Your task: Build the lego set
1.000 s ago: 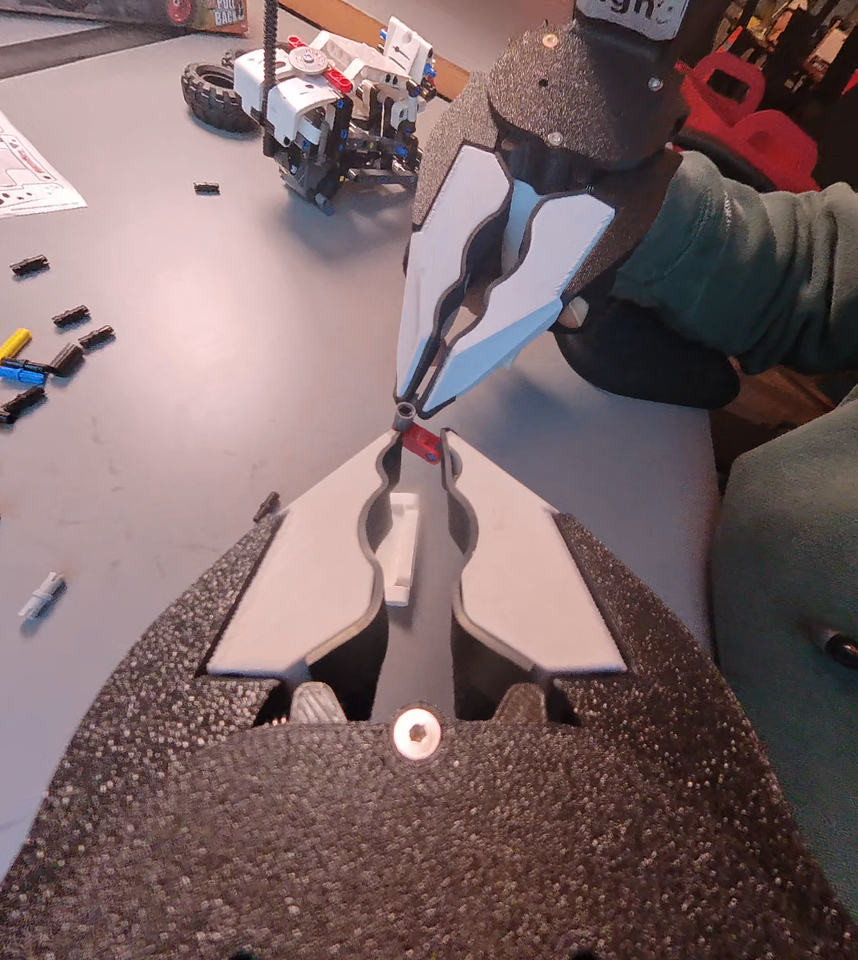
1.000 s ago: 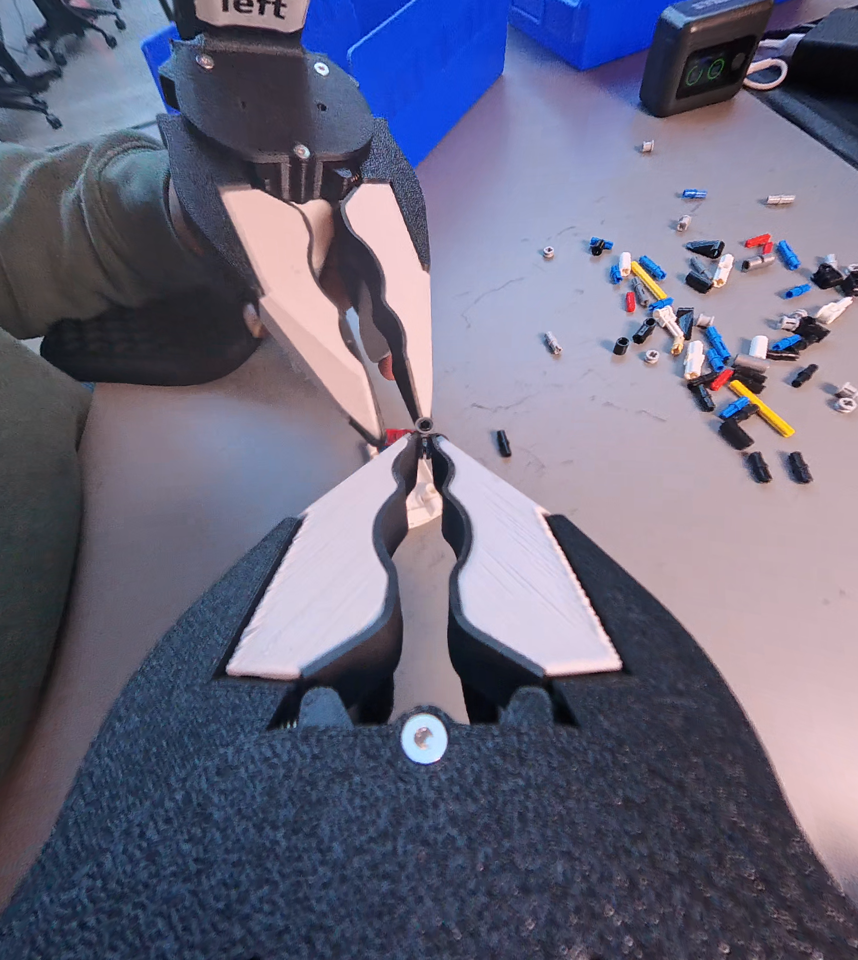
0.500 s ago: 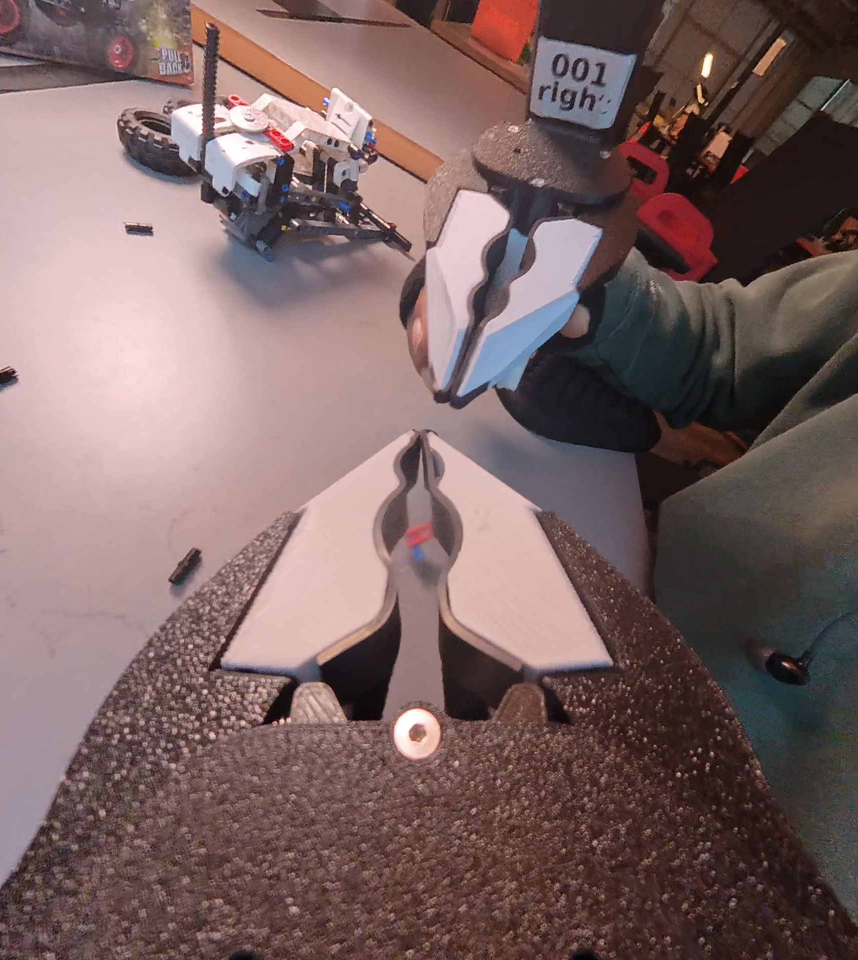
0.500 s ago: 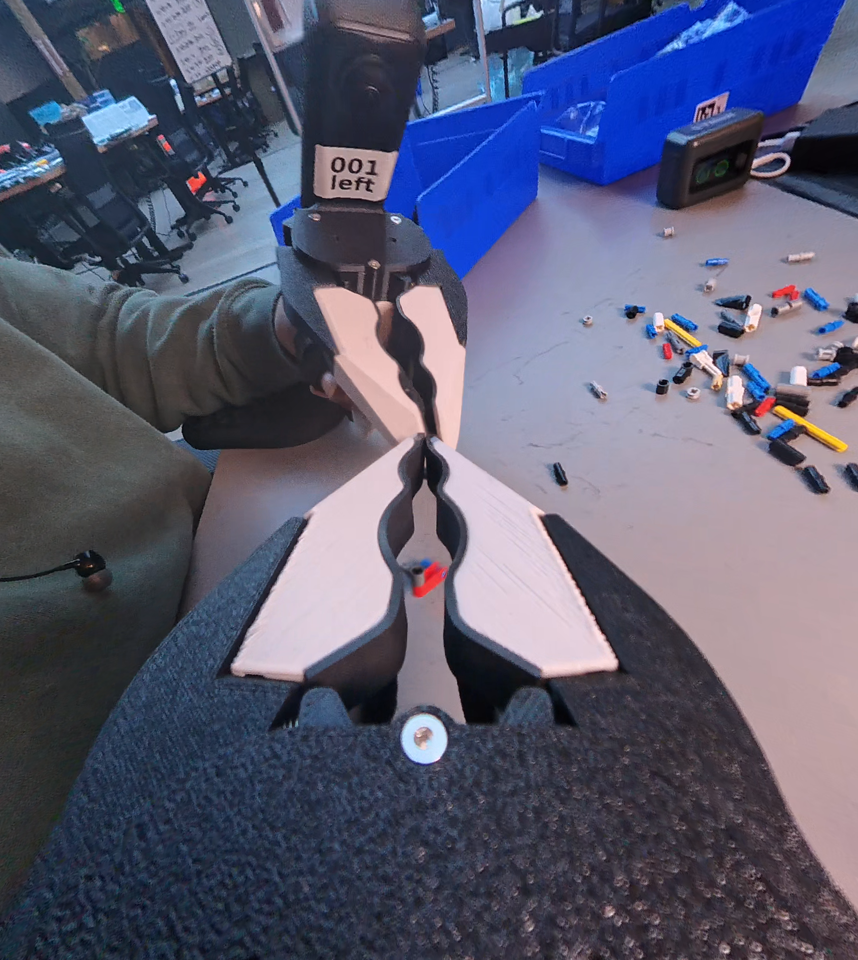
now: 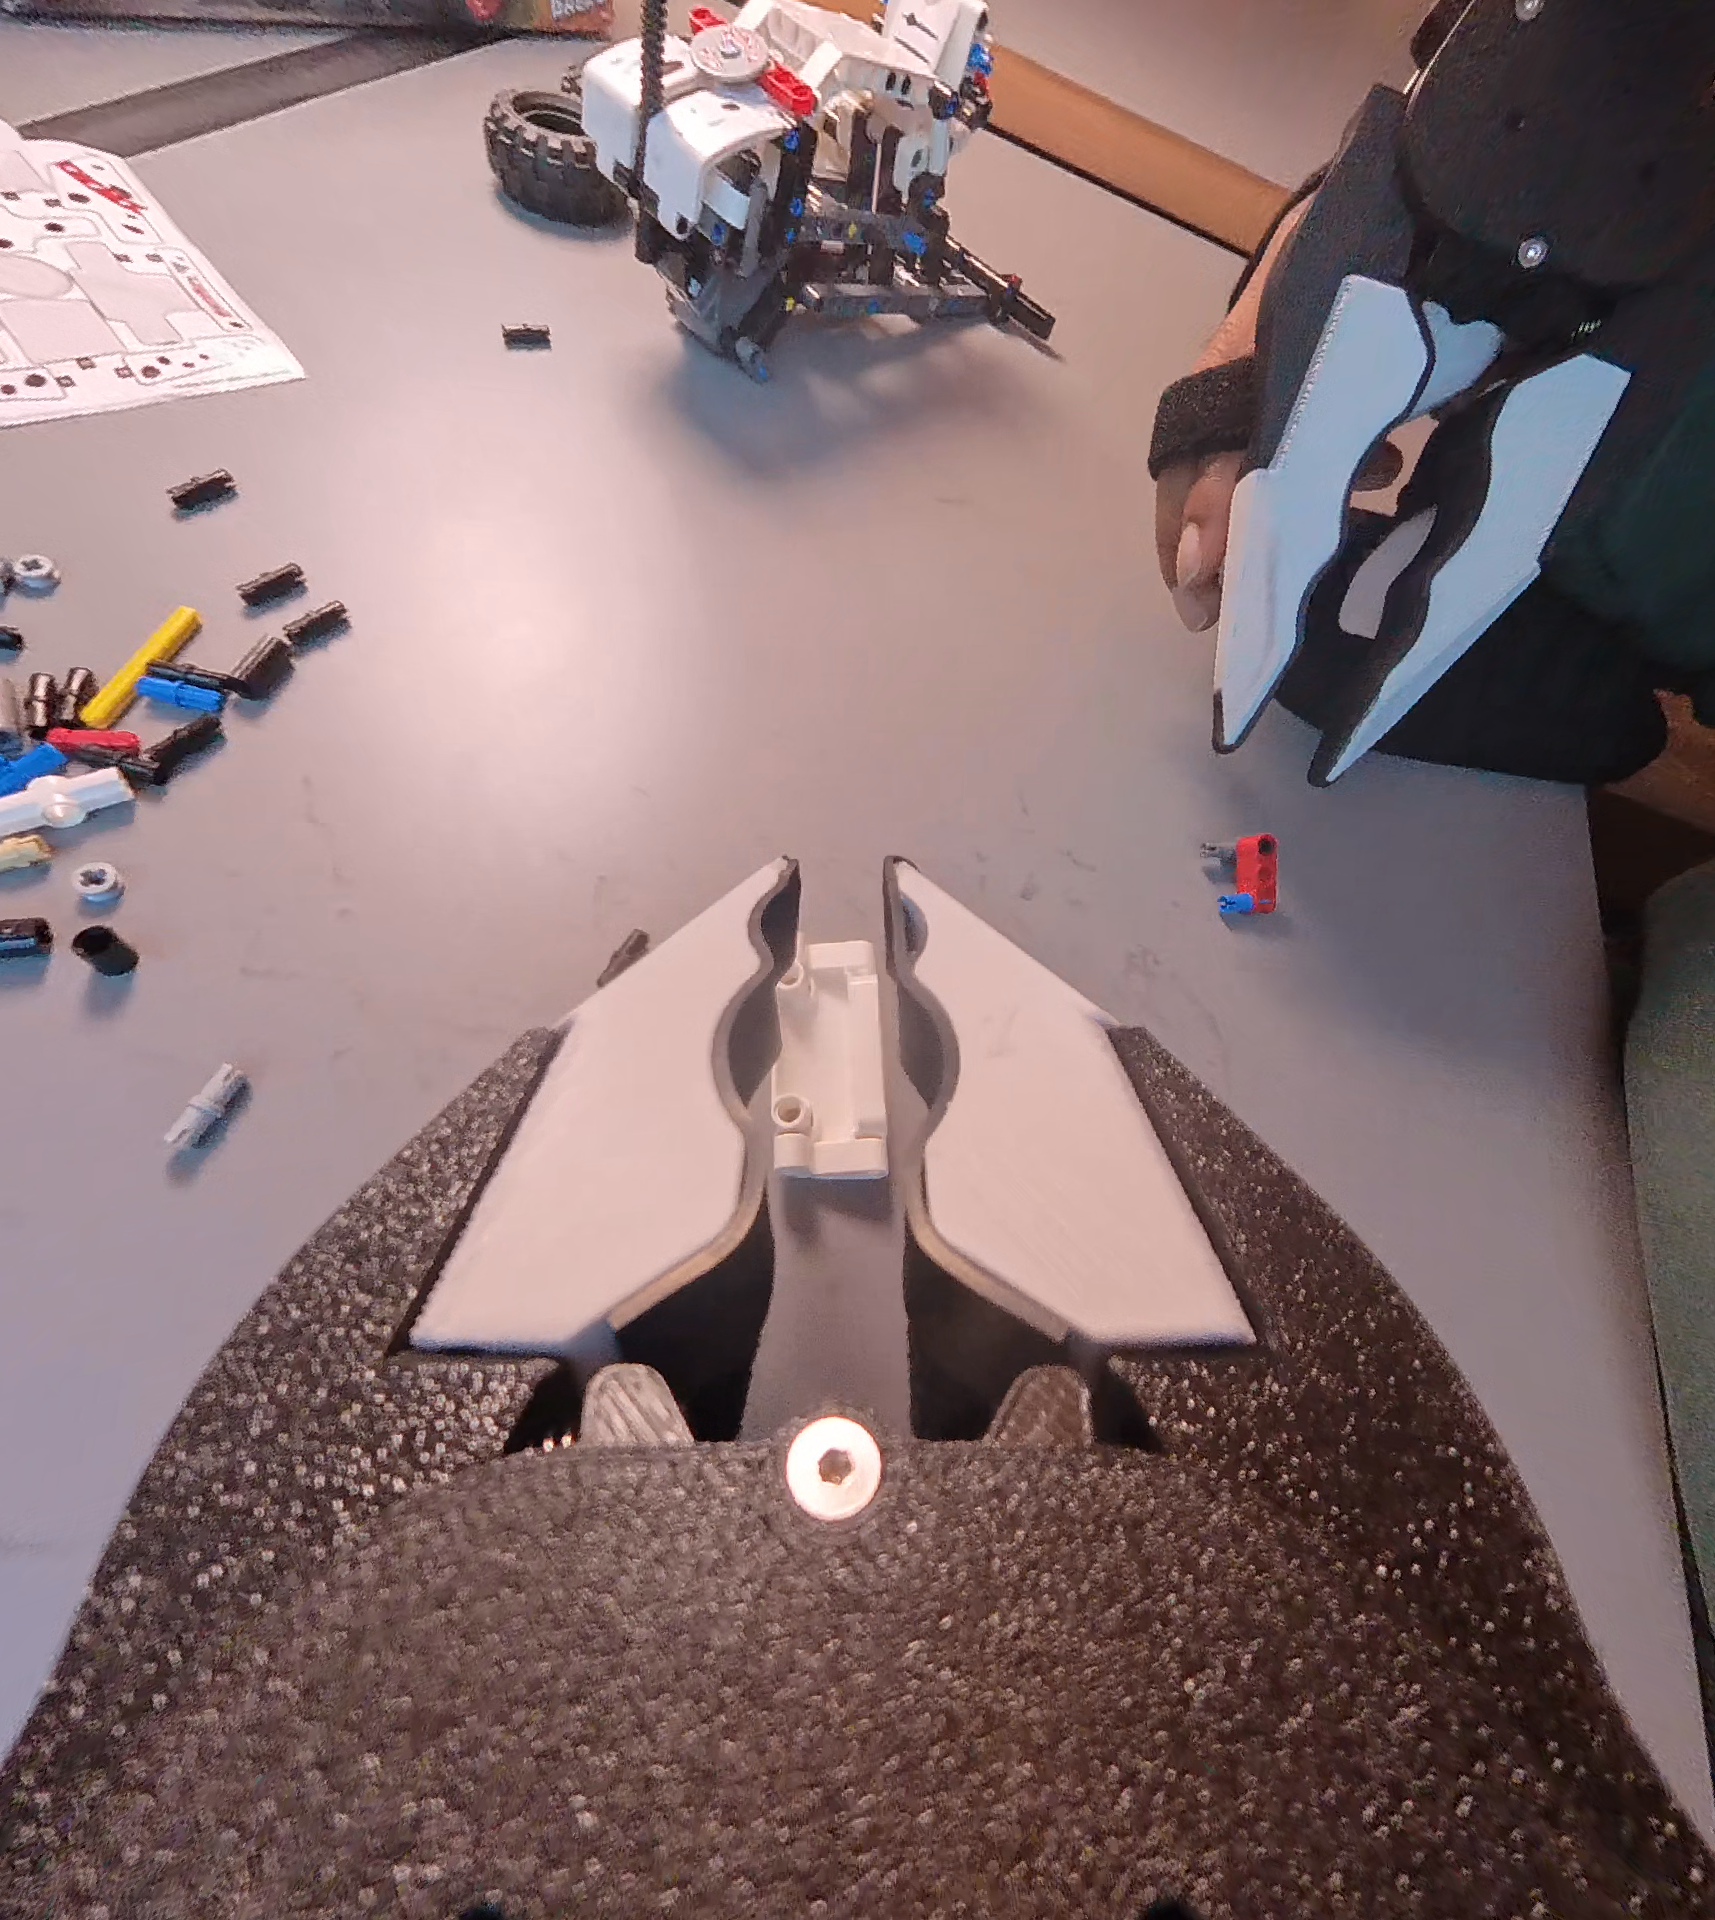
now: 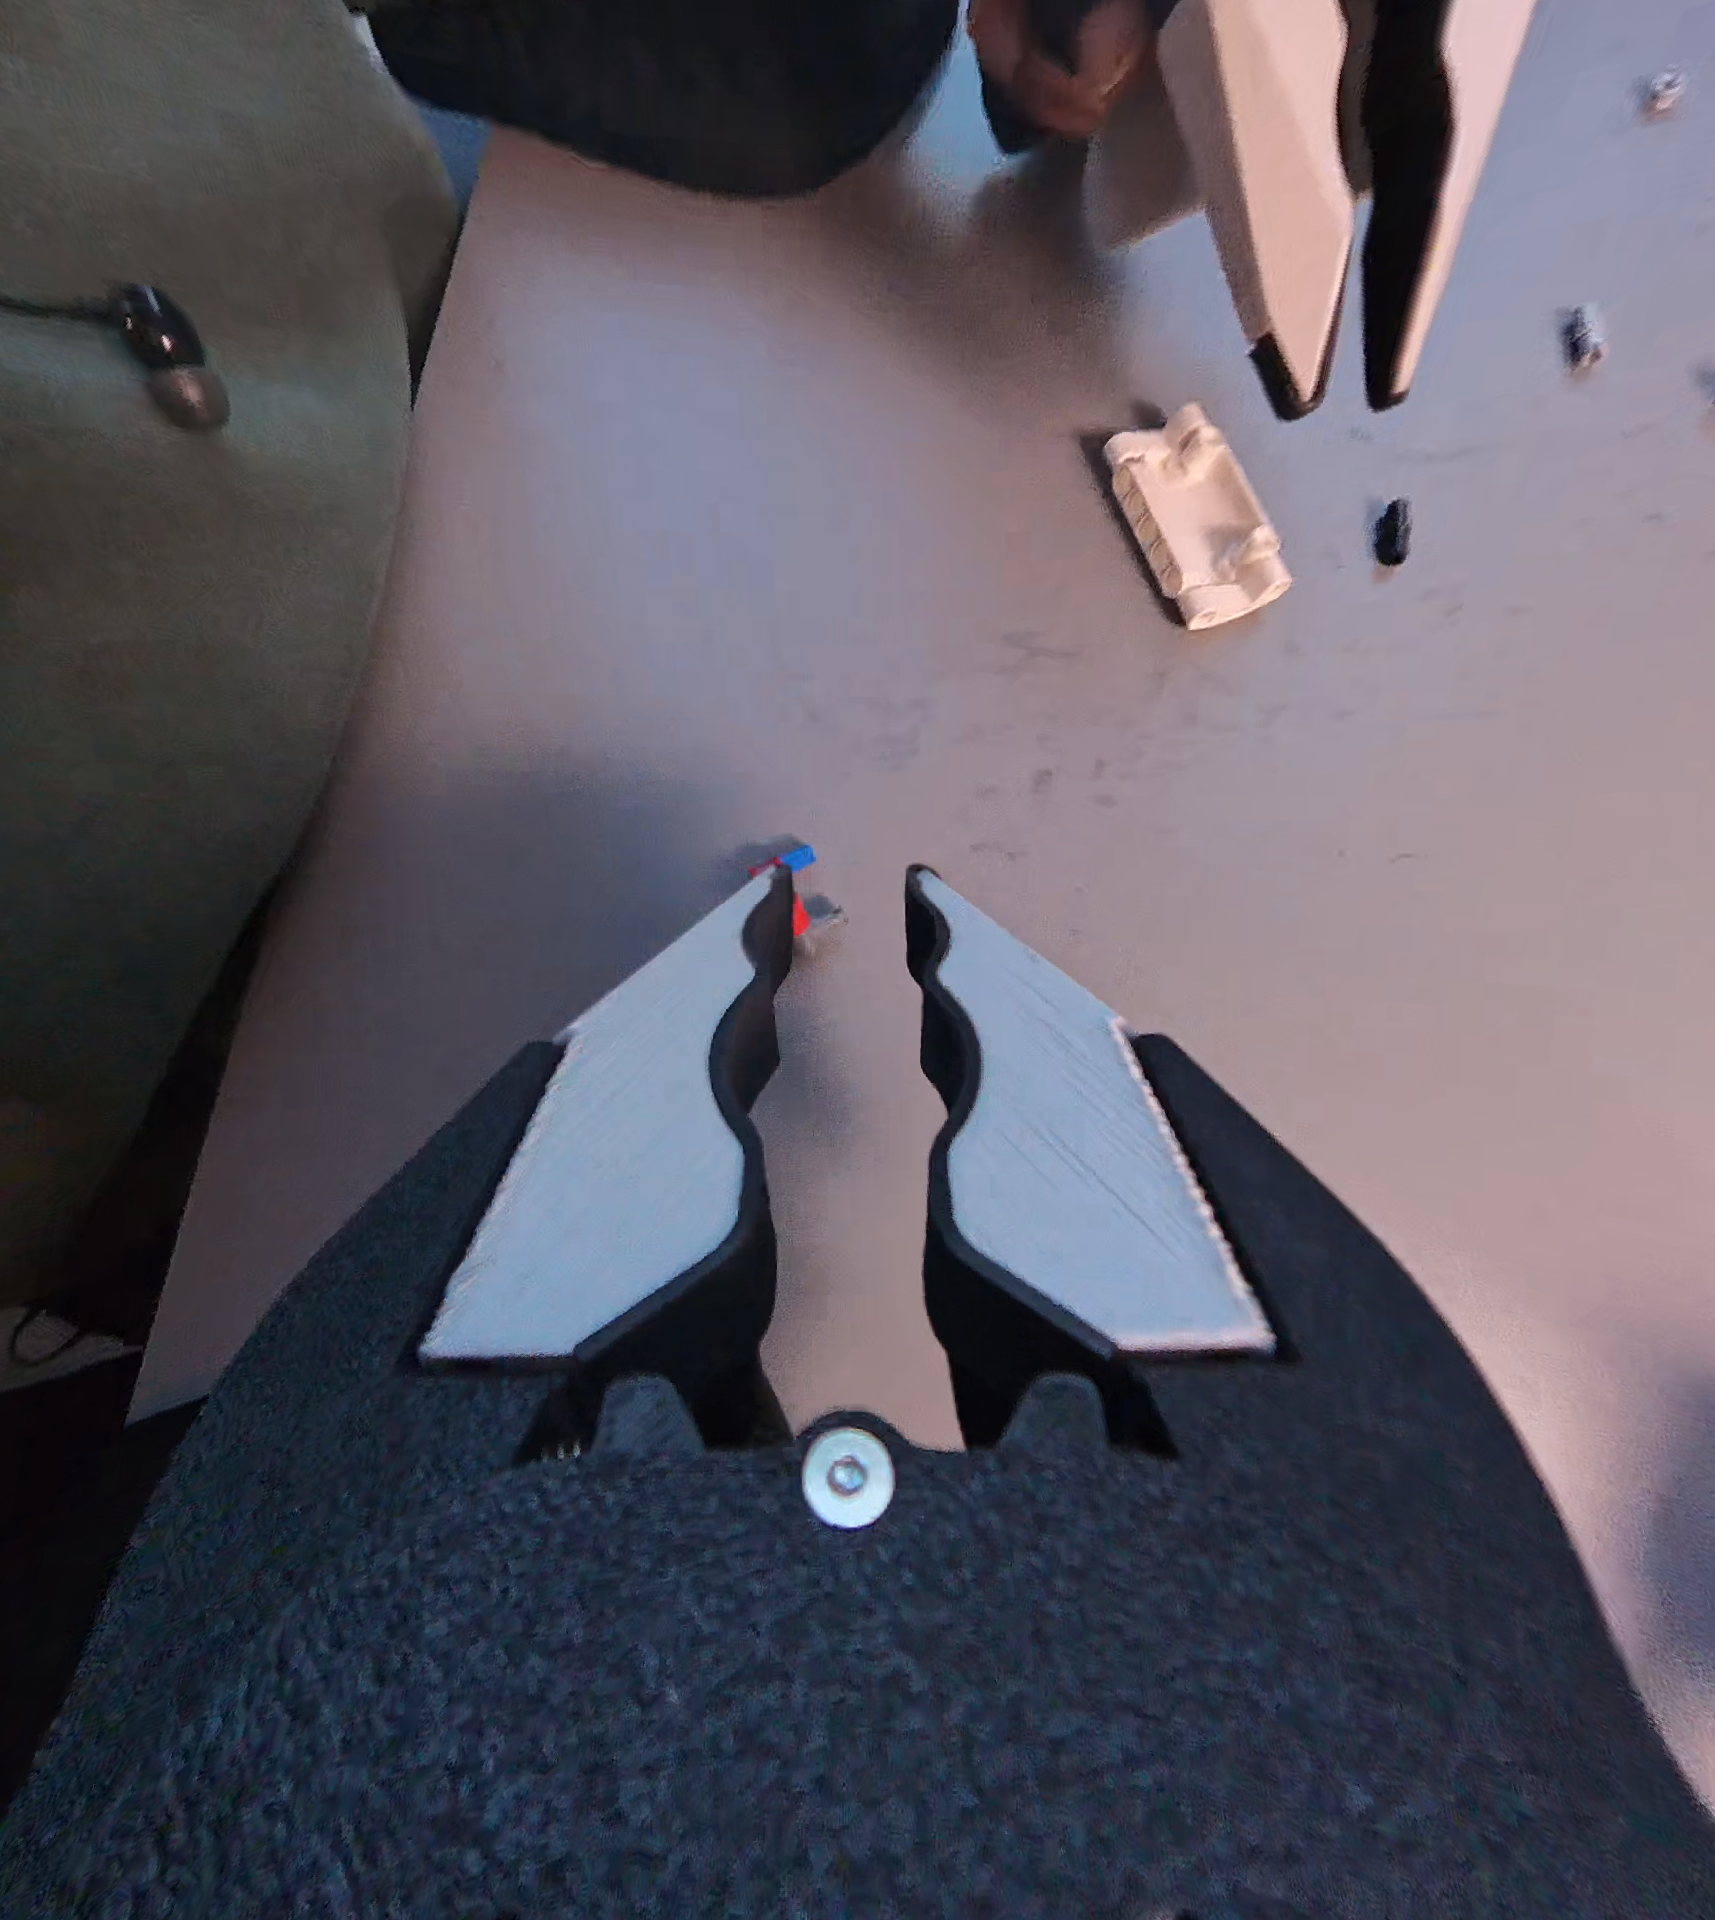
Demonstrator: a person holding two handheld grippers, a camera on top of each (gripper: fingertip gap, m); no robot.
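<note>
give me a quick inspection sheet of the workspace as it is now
surface: grey table, scuffed.
job's things: half-built lego vehicle at the far side; white lego panel lying between the left tool's fingers; small red lego piece lying loose.
clutter: scattered lego pins and axles; instruction sheet.
grippers: left tool open; right tool open, empty.
cables: thin black wire with a clip-on mic on the person's top.
surroundings: nothing seen.

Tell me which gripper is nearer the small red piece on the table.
Right. The right gripper hovers just over the small red piece, which peeks out beside one fingertip, jaws open. The left gripper is off to the side, over the white piece.
</note>
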